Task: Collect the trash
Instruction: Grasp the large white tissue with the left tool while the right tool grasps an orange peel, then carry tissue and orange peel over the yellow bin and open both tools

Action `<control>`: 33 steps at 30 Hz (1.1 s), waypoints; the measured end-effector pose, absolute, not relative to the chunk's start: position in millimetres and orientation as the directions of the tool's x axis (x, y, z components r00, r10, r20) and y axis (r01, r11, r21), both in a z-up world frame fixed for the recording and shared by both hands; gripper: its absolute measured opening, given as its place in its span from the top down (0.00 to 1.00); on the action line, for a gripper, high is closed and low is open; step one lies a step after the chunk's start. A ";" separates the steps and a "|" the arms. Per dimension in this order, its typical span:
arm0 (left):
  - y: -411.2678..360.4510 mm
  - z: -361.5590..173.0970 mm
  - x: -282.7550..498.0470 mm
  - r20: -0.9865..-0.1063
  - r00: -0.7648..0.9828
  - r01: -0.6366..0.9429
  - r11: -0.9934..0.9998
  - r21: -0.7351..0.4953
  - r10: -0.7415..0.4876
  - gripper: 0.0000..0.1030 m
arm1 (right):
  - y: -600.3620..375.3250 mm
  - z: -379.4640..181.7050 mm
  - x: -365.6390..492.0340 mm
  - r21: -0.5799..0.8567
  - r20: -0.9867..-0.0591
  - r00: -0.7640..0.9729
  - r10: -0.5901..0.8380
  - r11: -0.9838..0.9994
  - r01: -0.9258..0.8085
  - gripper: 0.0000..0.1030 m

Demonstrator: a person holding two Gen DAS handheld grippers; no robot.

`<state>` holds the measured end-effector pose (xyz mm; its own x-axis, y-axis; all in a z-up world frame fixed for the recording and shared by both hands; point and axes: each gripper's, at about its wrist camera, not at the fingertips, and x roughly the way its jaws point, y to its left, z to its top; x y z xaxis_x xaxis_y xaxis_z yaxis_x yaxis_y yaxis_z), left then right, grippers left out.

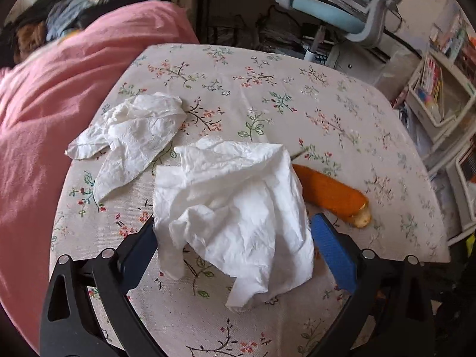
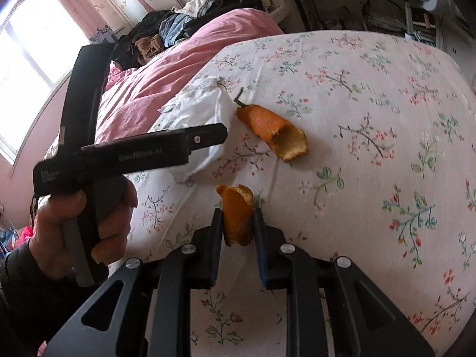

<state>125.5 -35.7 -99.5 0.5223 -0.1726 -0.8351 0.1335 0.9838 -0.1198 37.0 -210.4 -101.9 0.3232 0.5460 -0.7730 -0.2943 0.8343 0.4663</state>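
In the left wrist view my left gripper (image 1: 233, 223) is open, its blue-padded fingers on either side of a crumpled white tissue (image 1: 235, 208) on the floral tablecloth (image 1: 267, 89). A second crumpled tissue (image 1: 134, 136) lies further left. An orange peel (image 1: 330, 193) lies just right of the near tissue. In the right wrist view my right gripper (image 2: 238, 211) is shut on a small curled orange peel piece (image 2: 238, 214), held above the cloth. A larger orange peel (image 2: 273, 131) lies beyond it, beside a white tissue (image 2: 205, 110). The left gripper's black body (image 2: 134, 154) crosses the left side, hiding part of that tissue.
A pink bedcover (image 1: 59, 104) borders the table on the left, with piled clothes (image 1: 59, 20) behind. A light blue desk chair (image 1: 342, 9) stands beyond the far edge. White storage shelves (image 1: 440, 95) with books stand at the right.
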 end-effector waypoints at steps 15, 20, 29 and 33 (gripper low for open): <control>5.4 -56.9 84.9 -0.765 0.598 0.074 0.967 -0.243 -0.238 0.94 | -211.3 -75.1 12.5 0.502 -0.718 0.371 0.588 0.808 -0.309 0.79; 22.2 -35.6 32.8 -0.730 0.634 0.050 0.955 -0.291 -0.256 0.94 | -208.7 -56.0 -28.3 0.519 -0.678 0.388 0.624 0.781 -0.348 0.79; 17.8 -43.2 -84.9 -0.730 0.617 0.066 0.944 -0.323 -0.293 0.94 | -193.9 -71.5 -112.0 0.514 -0.726 0.287 0.625 0.770 -0.378 0.79; 8.9 -58.7 -125.0 -0.763 0.576 0.075 0.949 -0.307 -0.292 0.94 | -191.0 -81.4 -135.8 0.491 -0.768 0.258 0.587 0.797 -0.353 0.72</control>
